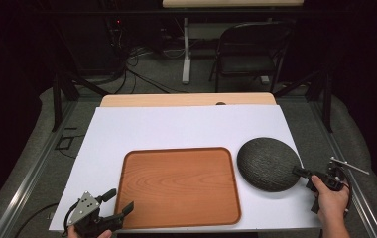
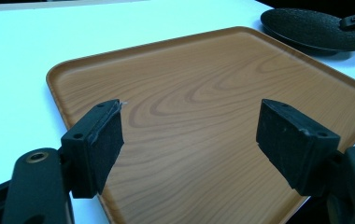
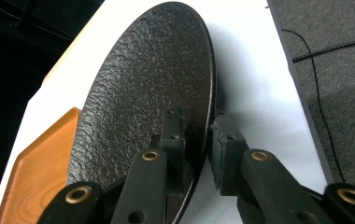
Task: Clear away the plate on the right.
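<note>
Plate (image 1: 268, 163) rim between hand-held gripper (image 1: 300, 172) jaws

A round, dark plate (image 1: 268, 163) with a pebbled, rough-textured surface lies on the white table, just to the right of the wooden tray (image 1: 178, 184) and close to its right rim without resting on it. Its near right edge is slightly raised off the table, so the plate sits a little tilted. The tray is rectangular with rounded corners, a low raised rim and visible wood grain, and lies flat with nothing on it.
</note>
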Motion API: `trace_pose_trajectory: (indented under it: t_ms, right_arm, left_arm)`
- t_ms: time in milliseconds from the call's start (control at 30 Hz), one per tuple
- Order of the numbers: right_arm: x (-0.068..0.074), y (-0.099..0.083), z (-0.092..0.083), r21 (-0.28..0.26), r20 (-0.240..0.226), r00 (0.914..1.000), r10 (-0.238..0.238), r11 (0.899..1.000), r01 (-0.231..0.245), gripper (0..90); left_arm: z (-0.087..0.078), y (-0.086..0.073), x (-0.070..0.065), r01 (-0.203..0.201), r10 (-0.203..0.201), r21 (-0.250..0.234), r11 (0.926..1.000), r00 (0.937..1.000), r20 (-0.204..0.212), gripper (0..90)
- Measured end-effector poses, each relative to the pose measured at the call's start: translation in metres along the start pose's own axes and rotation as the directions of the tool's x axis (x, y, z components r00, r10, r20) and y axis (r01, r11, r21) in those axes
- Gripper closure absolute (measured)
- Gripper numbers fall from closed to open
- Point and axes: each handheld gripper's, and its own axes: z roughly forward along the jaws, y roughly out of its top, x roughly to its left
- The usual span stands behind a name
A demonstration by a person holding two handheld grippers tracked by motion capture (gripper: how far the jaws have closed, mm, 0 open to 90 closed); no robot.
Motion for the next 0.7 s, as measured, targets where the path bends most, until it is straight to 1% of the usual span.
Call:
trace_pose_trajectory:
  t_ms: [67,167,200,300,333,433,467,567,633,667,700]
  right_arm:
    - [0.002,0.001,0.000,0.000,0.000,1.0000,0.007,1.000,-0.007,78.0]
    - [0.005,0.003,-0.001,0.005,0.007,0.9999,-0.009,1.000,0.009,78.1]
    - [0.007,0.004,-0.002,0.016,0.009,0.9999,-0.008,1.000,0.008,78.3]
    - [0.010,0.007,-0.003,0.014,-0.001,0.9999,-0.015,1.000,0.015,79.4]
    - [0.012,0.008,-0.004,0.017,0.001,0.9997,-0.026,1.000,0.026,79.8]
    - [0.017,0.012,-0.005,0.025,-0.001,0.9996,-0.030,0.999,0.030,80.4]
    - [0.018,0.014,-0.005,0.032,0.004,0.9990,-0.044,0.999,0.044,80.4]
    - [0.023,0.018,-0.006,0.048,0.013,0.9980,-0.062,0.997,0.062,81.0]
    - [0.026,0.021,-0.006,0.050,0.008,0.9987,-0.051,0.997,0.050,81.8]
    - [0.027,0.022,-0.006,0.058,0.009,0.9983,-0.058,0.997,0.057,82.1]
    - [0.029,0.023,-0.006,0.056,0.005,0.9981,-0.061,0.997,0.061,82.4]
  left_arm:
    - [0.000,0.000,0.000,0.002,-0.002,0.000,1.0000,1.0000,0.000,22.9]
    - [0.001,0.000,0.000,0.002,-0.002,0.000,1.0000,1.0000,0.001,22.9]
    - [0.001,0.000,0.000,0.001,-0.001,0.000,1.0000,1.0000,-0.001,22.9]
    - [0.001,0.000,0.000,0.003,-0.003,0.001,1.0000,1.0000,-0.003,22.9]
    - [0.001,0.000,0.000,0.003,-0.003,0.003,1.0000,1.0000,-0.005,22.9]
    - [0.001,0.000,0.000,0.002,-0.002,0.000,1.0000,1.0000,-0.001,22.9]
    - [0.001,0.000,0.000,0.001,-0.001,0.000,1.0000,1.0000,0.000,22.9]
    - [0.001,0.000,0.000,0.002,-0.002,0.000,1.0000,1.0000,0.000,22.9]
    - [0.001,0.000,0.000,0.001,-0.001,0.001,1.0000,1.0000,0.000,22.9]
    - [0.001,0.000,0.000,0.000,0.000,0.001,1.0000,1.0000,-0.001,22.9]
    - [0.001,0.000,0.000,0.000,0.000,0.002,1.0000,1.0000,-0.001,22.9]
